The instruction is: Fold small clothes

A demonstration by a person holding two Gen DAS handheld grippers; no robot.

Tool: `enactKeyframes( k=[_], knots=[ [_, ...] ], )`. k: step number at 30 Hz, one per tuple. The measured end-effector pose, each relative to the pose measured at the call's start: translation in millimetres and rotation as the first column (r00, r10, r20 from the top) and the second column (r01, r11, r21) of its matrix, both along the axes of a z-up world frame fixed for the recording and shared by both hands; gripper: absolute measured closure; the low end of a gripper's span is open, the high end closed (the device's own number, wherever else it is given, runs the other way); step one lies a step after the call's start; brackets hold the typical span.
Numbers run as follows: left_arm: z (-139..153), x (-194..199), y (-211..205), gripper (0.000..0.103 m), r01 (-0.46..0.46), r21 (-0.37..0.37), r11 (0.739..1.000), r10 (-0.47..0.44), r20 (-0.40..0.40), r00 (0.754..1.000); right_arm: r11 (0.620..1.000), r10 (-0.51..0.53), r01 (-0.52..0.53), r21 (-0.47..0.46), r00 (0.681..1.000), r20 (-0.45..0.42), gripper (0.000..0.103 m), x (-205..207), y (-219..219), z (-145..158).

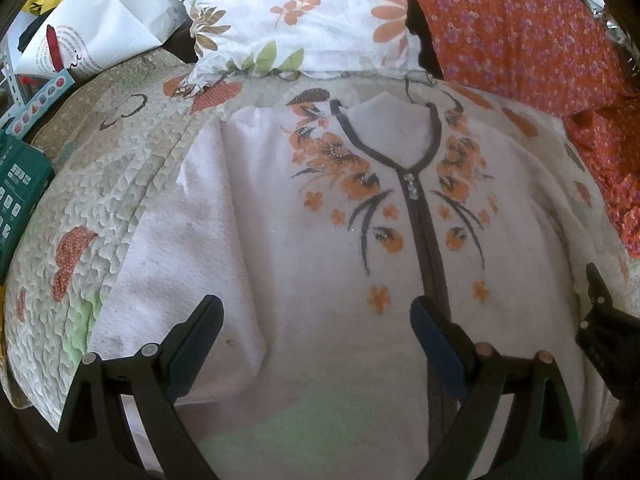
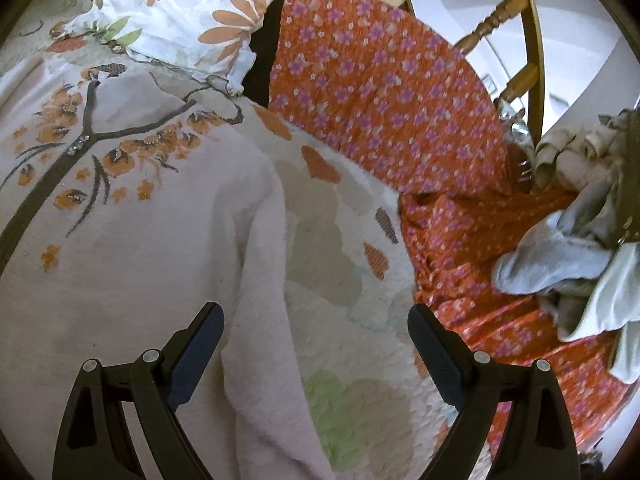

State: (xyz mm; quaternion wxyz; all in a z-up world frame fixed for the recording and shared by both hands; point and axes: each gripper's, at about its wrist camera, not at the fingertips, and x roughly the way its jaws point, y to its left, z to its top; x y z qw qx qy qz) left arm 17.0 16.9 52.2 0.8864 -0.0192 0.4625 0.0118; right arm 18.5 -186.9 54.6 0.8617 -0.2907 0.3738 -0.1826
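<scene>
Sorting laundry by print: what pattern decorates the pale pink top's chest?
Orange flowers with dark leaves beside a dark placket on the pale pink fleecy top; clearest in the left wrist view.

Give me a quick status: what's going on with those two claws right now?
Left gripper open, empty. Right gripper open over the pink top's edge. Top flat on quilt, unfolded. Orange cloth alongside.

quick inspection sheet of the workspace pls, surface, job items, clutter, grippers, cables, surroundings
surface: quilted cream bedspread with orange patches, wrinkled
job's things: pale pink fleece top with orange flowers and dark zip, flat, front up, zipped
clutter: orange floral cloth; grey-white garment heap; white floral pillow; green box; printed papers
grippers: left gripper open over top; right gripper open at its edge
cables: nothing seen
surroundings: golden turned-wood headboard
</scene>
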Motion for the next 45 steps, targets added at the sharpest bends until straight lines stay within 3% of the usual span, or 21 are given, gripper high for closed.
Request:
enactKeyframes(
  k=[16,32,36,38,41,45],
  knots=[
    [-2.9,0.5,1.7,0.009,-0.003,-0.006,1.000,0.003,-0.011,1.000,0.995,0.007,-0.008,0.102,1.000,0.016,0.007,-3.2,-2.9,9.3],
    [-10.9,4.5,14.4,0.009,-0.014,0.035,0.999,0.015,-0.026,1.000,0.993,0.003,-0.009,0.115,0.999,0.049,0.007,-4.1,-4.3,16.0],
    [-6.7,9.9,61.8,0.009,-0.124,0.053,0.991,0.126,-0.021,0.992,0.990,-0.013,0.010,0.138,1.000,0.021,0.007,1.2,-11.2,12.4],
    [3.2,7.5,104.0,0.009,-0.233,0.014,0.972,0.233,0.007,0.972,0.984,-0.023,0.022,0.178,1.000,0.005,0.007,2.7,-16.8,12.5],
    [6.5,-0.2,148.5,0.009,-0.320,-0.023,0.947,0.320,0.009,0.947,0.973,-0.030,0.032,0.227,0.999,-0.015,0.007,2.7,-23.9,11.6],
    [-7.7,-12.1,174.6,0.009,-0.320,-0.067,0.945,0.318,-0.041,0.947,0.972,-0.023,0.033,0.234,0.999,-0.043,0.007,2.3,-24.6,4.2]
  ],
)
